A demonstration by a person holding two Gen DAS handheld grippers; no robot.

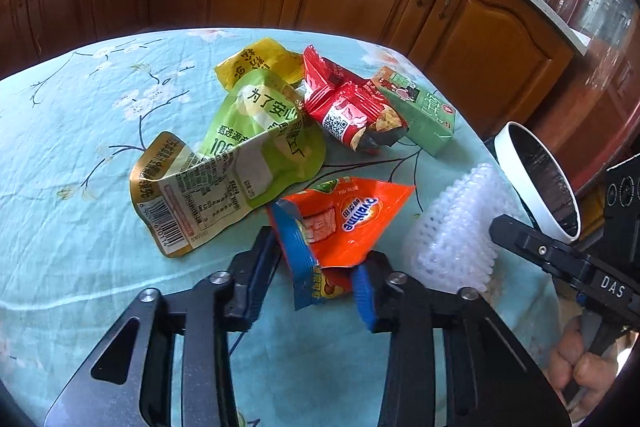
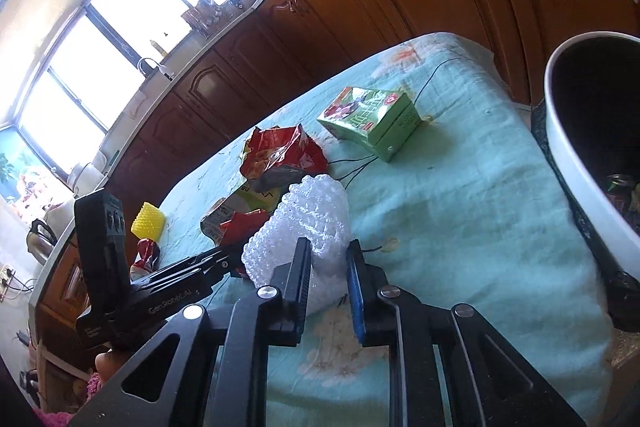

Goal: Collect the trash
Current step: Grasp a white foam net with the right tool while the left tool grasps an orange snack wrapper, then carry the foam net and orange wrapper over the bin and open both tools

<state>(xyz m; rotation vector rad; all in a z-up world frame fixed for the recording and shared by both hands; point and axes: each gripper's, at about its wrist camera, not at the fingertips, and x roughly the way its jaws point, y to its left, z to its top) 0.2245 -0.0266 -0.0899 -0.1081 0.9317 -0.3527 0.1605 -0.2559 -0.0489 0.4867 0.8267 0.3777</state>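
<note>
A person is working over a table draped in a pale teal floral cloth [image 1: 72, 131], holding a claw in each hand. The left gripper [image 1: 316, 267] is sitting with its jaws parted around the lower edge of a crumpled orange and blue foil snack wrapper [image 1: 344, 223]; whether the pads are already pinching it is unclear. The right gripper [image 2: 329, 281] is standing with jaws apart on either side of a white knobbly foam fruit net [image 2: 298, 239], not visibly squeezing it.

Risks, as I judge them: the slick foil could be slipping out of a shallow edge grip, and the springy net could be popping free or dragging the cloth.

From the left wrist view, more litter is lying at 12 o'clock of the orange wrapper: a lime green pouch with a gold barcoded end [image 1: 240, 163], a red crisp packet [image 1: 352, 107], and a green drink carton [image 1: 420, 111]. A white-rimmed, dark-lined bin [image 2: 580, 131] is waiting at 3 o'clock
</note>
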